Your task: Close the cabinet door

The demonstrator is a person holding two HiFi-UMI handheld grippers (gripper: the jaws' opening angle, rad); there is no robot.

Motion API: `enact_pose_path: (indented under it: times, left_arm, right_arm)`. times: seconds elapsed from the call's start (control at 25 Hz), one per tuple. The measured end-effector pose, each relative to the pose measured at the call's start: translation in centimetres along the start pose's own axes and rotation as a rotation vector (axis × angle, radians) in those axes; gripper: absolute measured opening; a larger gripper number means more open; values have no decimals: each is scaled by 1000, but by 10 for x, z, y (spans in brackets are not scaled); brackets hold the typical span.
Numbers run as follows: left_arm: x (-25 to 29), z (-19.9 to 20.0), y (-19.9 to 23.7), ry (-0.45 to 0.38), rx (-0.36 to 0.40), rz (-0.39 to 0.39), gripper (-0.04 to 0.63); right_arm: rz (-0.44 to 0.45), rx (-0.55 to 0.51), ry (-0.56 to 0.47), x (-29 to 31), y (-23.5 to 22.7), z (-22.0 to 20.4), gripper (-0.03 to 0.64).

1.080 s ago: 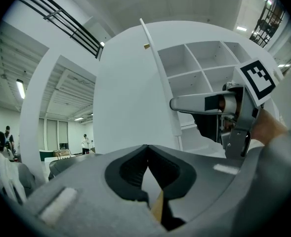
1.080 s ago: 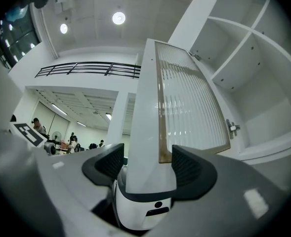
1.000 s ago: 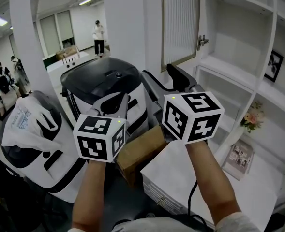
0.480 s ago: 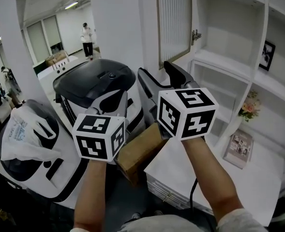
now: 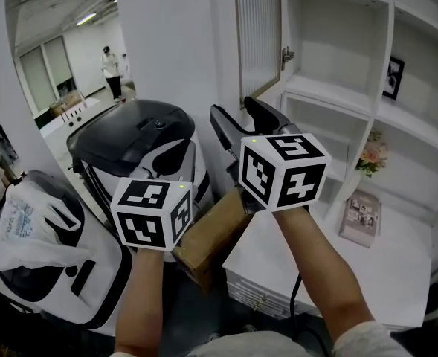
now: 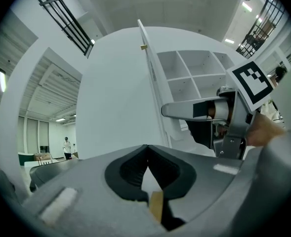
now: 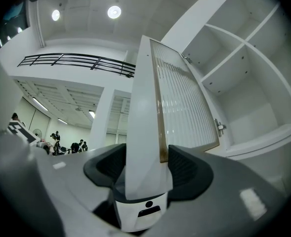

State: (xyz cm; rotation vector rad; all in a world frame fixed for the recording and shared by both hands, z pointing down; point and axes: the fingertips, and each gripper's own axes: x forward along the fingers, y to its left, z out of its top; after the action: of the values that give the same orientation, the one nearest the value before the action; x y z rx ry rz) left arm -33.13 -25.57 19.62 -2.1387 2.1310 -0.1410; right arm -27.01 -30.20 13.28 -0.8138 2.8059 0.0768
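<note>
Cabinet door (image 5: pixel 262 39), ribbed glass in a thin frame, stands swung well out from the white shelf unit (image 5: pixel 337 99), hinged to that unit's left upright. The right hand-held gripper (image 5: pixel 235 114) reaches up just left of the shelf unit and has the door's lower free corner between its 2 jaws. Those jaws have just been closing, and in the right gripper view the pads lie against both faces of the door, clamped on it. The left hand-held gripper (image 6: pixel 147 148) sits further left of the shelf unit and lower, its jaw tips together with nothing between them. A cardboard box (image 5: pixel 211 233) leans against the left edge of the shelf unit's low white ledge, under the 2 cubes. A black-lidded machine (image 5: pixel 133 136) stands well to the left of the shelf unit. Inside the shelf unit are 1 framed picture (image 5: pixel 393 78) and, a shelf lower, a small bunch of flowers (image 5: pixel 371 158).
</note>
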Motion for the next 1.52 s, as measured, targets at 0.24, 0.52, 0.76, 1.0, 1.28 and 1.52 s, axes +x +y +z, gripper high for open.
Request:
enact_pose_path:
  times: [0.24, 0.52, 0.76, 1.0, 1.28, 1.52]
  left_arm:
    - [2, -3, 3, -5, -4, -43, -3]
    - [5, -7, 0, -1, 1, -92, -3]
    - [8, -8, -10, -6, 6, -137, -3]
    - [9, -8, -25, -9, 8, -176, -3]
    - [13, -4, -40, -22, -2, -197, -3]
    - [18, 2, -57, -31, -7, -214, -3]
  right_arm:
    - [-4, -6, -3, -3, -1, 1, 253]
    - [5, 1, -3, -6, -3, 2, 252]
    - [19, 25, 0, -14, -6, 3, 247]
    - [28, 36, 3, -26, -10, 6, 235]
    - [44, 46, 3, -43, -18, 10, 222]
    - [63, 50, 4, -55, -24, 14, 203]
